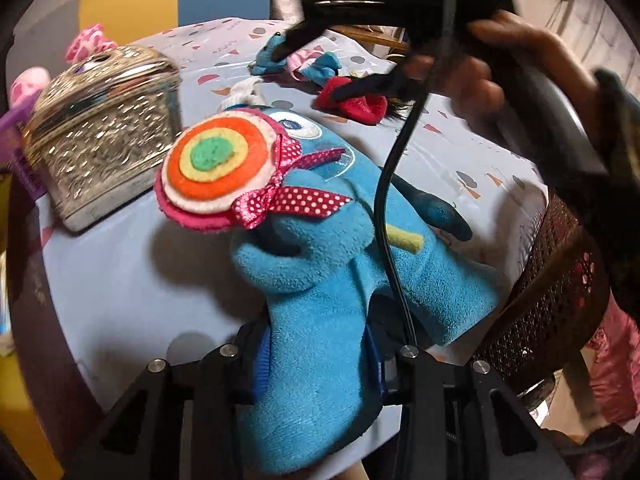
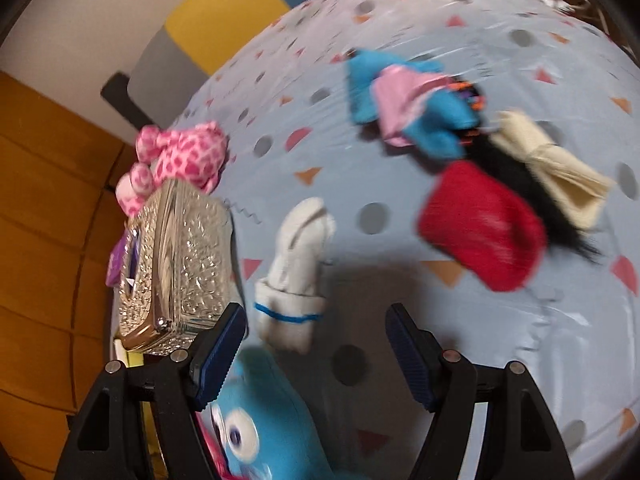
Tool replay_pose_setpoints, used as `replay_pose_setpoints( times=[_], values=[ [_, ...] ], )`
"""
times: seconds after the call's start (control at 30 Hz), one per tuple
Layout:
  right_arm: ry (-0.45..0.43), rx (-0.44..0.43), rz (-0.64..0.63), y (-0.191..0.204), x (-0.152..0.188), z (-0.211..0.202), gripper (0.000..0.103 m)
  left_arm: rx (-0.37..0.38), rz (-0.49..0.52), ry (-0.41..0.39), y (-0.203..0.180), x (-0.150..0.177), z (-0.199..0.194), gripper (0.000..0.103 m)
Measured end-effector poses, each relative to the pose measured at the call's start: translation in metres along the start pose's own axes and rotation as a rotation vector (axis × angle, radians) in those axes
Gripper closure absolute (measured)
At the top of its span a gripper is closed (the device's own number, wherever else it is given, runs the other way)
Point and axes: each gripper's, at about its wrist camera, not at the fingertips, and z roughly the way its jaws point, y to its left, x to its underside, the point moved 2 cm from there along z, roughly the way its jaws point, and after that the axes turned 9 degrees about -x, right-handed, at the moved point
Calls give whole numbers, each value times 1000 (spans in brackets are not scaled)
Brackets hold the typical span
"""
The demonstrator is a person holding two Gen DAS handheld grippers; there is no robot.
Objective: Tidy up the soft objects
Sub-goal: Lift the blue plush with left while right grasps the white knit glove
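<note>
A blue plush toy (image 1: 320, 264) with a felt lollipop (image 1: 216, 168) and a dotted pink ribbon lies on the pale blue patterned tablecloth (image 1: 120, 280). My left gripper (image 1: 324, 348) is shut on the toy's lower leg at the bottom of the left wrist view. The same toy's face (image 2: 248, 428) shows at the bottom of the right wrist view. My right gripper (image 2: 316, 340) is open above the cloth, nothing between its fingers. A white sock-like piece (image 2: 296, 272) lies just beyond it. In the left wrist view a hand holds the right gripper (image 1: 310, 74) over the far toys.
A silver embossed box (image 2: 180, 264) stands at the left, with a pink spotted plush (image 2: 180, 156) behind it. A red soft piece (image 2: 480, 224), a blue and pink cloth toy (image 2: 408, 104), black hair and a cream bow (image 2: 552, 168) lie farther back. A dark wicker basket (image 1: 540, 300) stands at the table's right edge.
</note>
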Motion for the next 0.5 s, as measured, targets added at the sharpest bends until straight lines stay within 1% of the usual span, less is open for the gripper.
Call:
replay_pose_setpoints(
  times=[0.1,0.13,0.17,0.2,0.23,0.3,0.33,0.4,0.5],
  values=[
    [57,17,-31,14,-4,29,30,2,-22,-2,6,9,-5,64],
    [80,47,-56,19,-3,42,30,4,-28,-2,6,9,-5,64],
    [99,86,-76,22,-2,53,36,6,-34,-2,7,9,-5,64],
    [118,123,-92,23,0,62,48,8,-38,-1,8,9,-4,64],
    [139,161,-106,24,3,72,57,10,-42,0,8,8,-3,64],
    [112,163,-121,27,6,69,63,14,-46,-1,10,9,-2,64],
    [98,179,-138,29,7,63,66,14,-45,-3,10,10,-2,64],
    [79,246,-186,30,12,51,66,14,-45,-9,10,13,-3,63],
    [103,350,-243,20,23,40,66,17,-54,-23,13,16,-2,62]
  ],
)
